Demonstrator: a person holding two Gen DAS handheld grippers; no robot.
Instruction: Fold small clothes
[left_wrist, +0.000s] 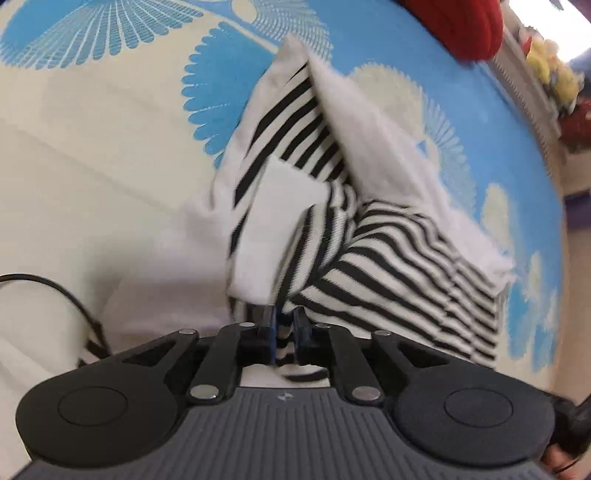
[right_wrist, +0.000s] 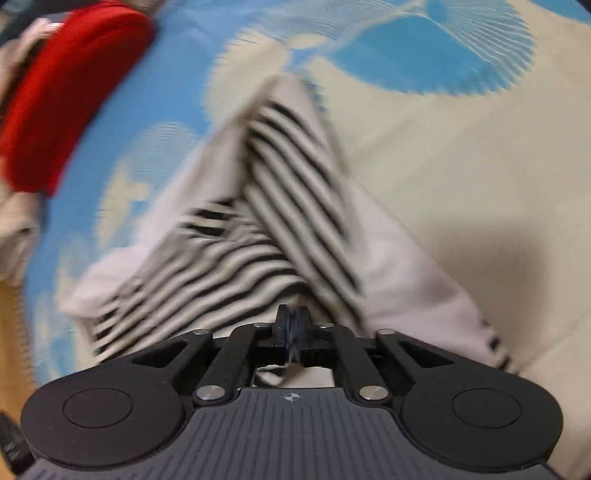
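No brand name, label or readable writing showed anywhere in either view.

The striped garment (left_wrist: 321, 206), white with black stripes, lay partly lifted over a bedsheet (left_wrist: 92, 147) printed with blue fan shapes on cream. Its far end rose to a pointed corner and its long axis ran from near to far, leaning slightly left in the left wrist view. In the right wrist view the striped garment (right_wrist: 266, 229) was blurred, with a white flap hanging down on the right side and a striped fold spreading toward the left.

The left gripper (left_wrist: 283, 325) had its fingers (left_wrist: 266, 321) drawn almost together, pinching the near edge of the striped cloth, a strip of which showed between and below them. The right gripper (right_wrist: 292, 328) had its fingers (right_wrist: 282, 325) pressed close together on a thin fold of the same cloth at the near edge.

A red garment (left_wrist: 465, 26) lay at the far right of the left wrist view, past the garment's pointed corner and apart from it; the same red garment (right_wrist: 70, 92) filled the far left of the right wrist view. Beyond it in the left view sat a blurred cluster of yellow and red things (left_wrist: 554, 81), too unclear to name. A black cable (left_wrist: 70, 299) curved over the sheet at the near left.
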